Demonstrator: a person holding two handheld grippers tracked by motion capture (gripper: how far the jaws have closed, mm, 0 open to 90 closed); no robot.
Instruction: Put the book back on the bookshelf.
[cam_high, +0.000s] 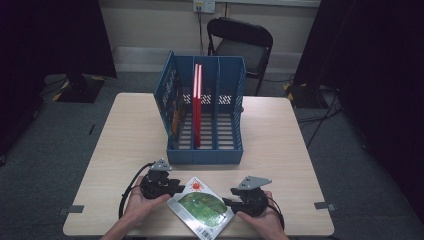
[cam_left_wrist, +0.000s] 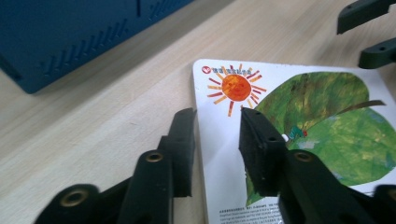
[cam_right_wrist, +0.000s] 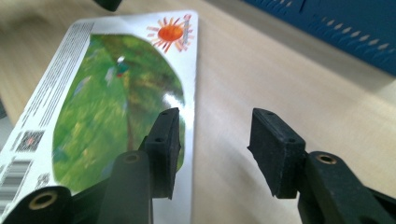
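Two tongs flank our picture book (cam_high: 201, 209) at the desk's (cam_high: 280, 135) near edge.
From above we see the blue file rack (cam_high: 205, 112) holding a red book (cam_high: 197, 102); our left tongs (cam_left_wrist: 215, 135) straddle the book's edge by its printed sun, released, while our right tongs (cam_right_wrist: 212, 140) gape beside the barcode end, both hands low.
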